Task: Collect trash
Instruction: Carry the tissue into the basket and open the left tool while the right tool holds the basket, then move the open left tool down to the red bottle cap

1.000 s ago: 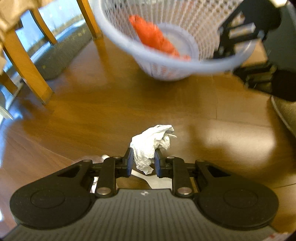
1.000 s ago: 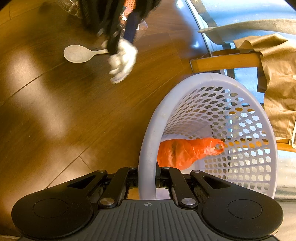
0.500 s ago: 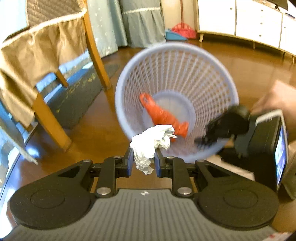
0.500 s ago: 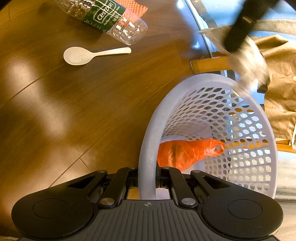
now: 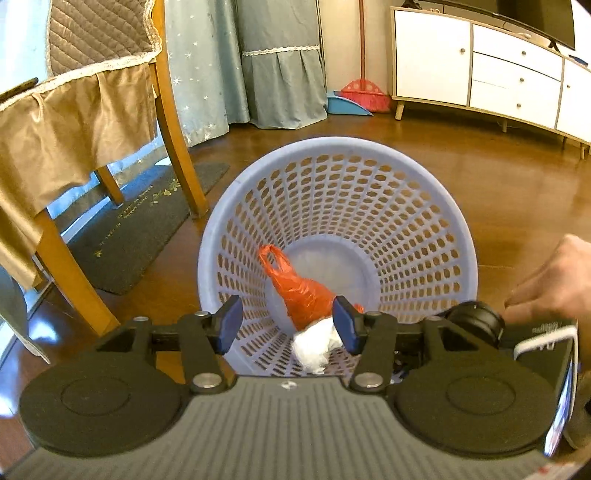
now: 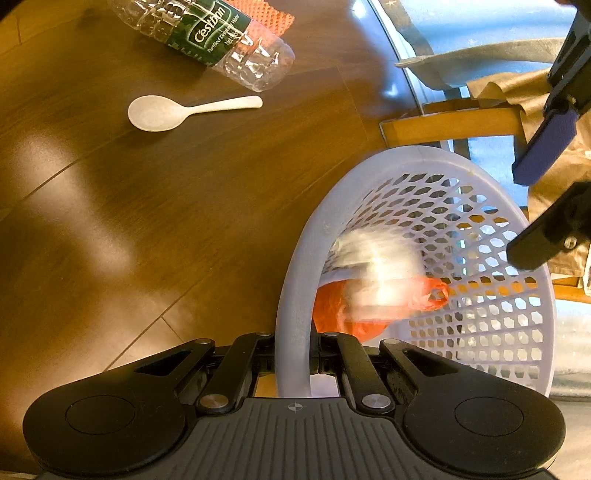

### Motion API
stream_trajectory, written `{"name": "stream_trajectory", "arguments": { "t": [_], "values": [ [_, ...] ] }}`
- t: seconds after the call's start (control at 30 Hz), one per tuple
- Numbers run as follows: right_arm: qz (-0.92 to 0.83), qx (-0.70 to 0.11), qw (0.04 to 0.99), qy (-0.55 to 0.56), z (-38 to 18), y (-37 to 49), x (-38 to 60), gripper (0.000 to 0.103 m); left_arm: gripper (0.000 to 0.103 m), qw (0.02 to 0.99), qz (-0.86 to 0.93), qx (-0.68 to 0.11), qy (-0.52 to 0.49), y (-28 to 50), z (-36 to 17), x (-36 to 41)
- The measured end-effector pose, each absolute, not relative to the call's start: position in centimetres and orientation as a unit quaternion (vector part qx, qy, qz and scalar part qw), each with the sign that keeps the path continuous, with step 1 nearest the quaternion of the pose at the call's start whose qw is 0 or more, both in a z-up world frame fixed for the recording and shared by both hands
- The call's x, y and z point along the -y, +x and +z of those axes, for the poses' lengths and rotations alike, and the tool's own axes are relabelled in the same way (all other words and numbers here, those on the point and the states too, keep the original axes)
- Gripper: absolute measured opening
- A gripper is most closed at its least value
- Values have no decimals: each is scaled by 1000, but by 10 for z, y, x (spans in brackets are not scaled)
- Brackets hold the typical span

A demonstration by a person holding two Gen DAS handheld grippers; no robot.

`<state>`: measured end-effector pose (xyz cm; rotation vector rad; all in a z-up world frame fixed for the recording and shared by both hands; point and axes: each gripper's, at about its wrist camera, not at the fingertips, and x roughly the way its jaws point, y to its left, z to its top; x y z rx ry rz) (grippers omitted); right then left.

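Observation:
A pale blue mesh basket (image 5: pixel 424 192) is tipped toward me, its mouth facing the left wrist view. Inside lie an orange plastic bag (image 5: pixel 303 291) and a crumpled white tissue (image 5: pixel 317 347), which shows blurred in the right wrist view as the tissue (image 6: pixel 376 266). My left gripper (image 5: pixel 288 325) is open at the basket's mouth, nothing between its fingers. My right gripper (image 6: pixel 293 343) is shut on the basket's rim (image 6: pixel 291 295). The left gripper's blue pad (image 6: pixel 543 147) appears at the upper right of the right wrist view.
On the wooden floor lie a white plastic spoon (image 6: pixel 166 112) and a clear plastic bottle (image 6: pixel 221 40) with an orange mesh piece (image 6: pixel 266 14) behind it. A wooden chair (image 5: pixel 173 122) with tan cloth, a dark mat (image 5: pixel 140 225), a white cabinet (image 5: pixel 480 74) and a hand (image 5: pixel 550 284) are nearby.
The left gripper carried the tissue up from the floor to the basket's mouth, then opened; the tissue dropped into the basket. The right gripper kept its hold on the rim.

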<state>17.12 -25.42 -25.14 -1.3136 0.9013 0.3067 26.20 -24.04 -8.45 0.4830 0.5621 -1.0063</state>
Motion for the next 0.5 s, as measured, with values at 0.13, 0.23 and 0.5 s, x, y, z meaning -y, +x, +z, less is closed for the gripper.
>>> {"name": "stream_trajectory", "arguments": {
  "t": [0.13, 0.23, 0.5],
  "values": [
    [136, -404, 690, -585, -249, 171, 255, 1, 49, 815, -457, -272, 231, 265, -87, 225],
    [137, -404, 689, -586, -250, 172, 254, 2, 49, 817, -445, -280, 237, 267, -92, 210],
    [138, -404, 688, -587, -250, 172, 252, 2, 49, 833, -391, -306, 244, 287, -99, 161]
  ]
}}
